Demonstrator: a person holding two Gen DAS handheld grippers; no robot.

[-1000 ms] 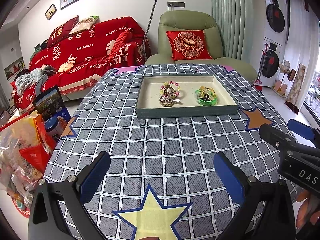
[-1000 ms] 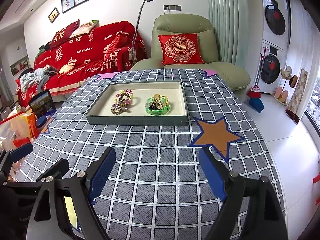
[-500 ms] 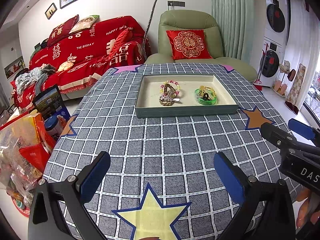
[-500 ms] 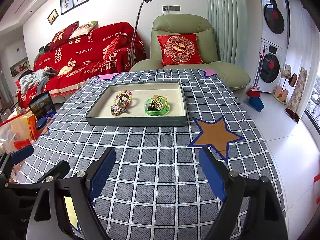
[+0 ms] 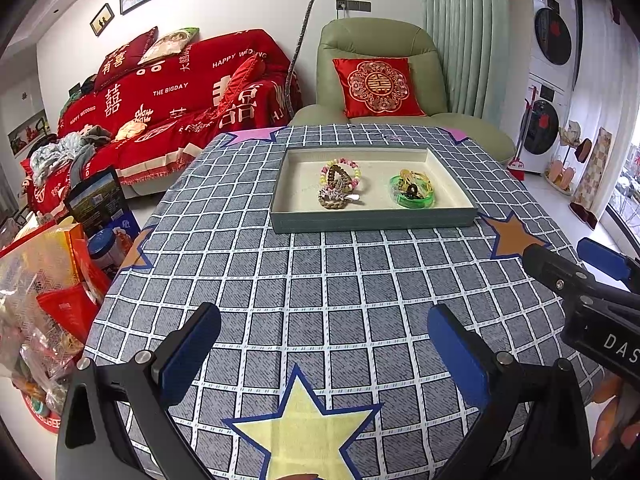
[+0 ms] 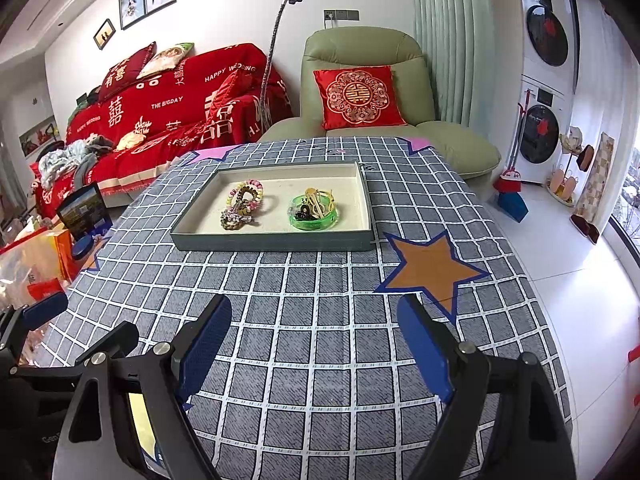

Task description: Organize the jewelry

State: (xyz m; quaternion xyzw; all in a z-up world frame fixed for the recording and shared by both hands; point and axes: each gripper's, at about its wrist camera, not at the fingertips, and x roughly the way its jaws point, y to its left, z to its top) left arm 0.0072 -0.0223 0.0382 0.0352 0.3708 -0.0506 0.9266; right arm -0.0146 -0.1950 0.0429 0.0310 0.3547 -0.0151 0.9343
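Grey-green tray holds beaded bracelets beside a jewelry-filled green bangle.

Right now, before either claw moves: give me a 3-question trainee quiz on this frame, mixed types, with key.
1. True or false: the left claw is shut on a bracelet.
2. Multiple choice: where in the tray does the green bangle lie? A) left half B) right half C) outside it, on the tablecloth
3. Fill in: the beaded bracelets lie to the ___ of the green bangle.

Key
1. False: both the left claw and the right claw are open and hold nothing, near the table's front edge.
2. B
3. left
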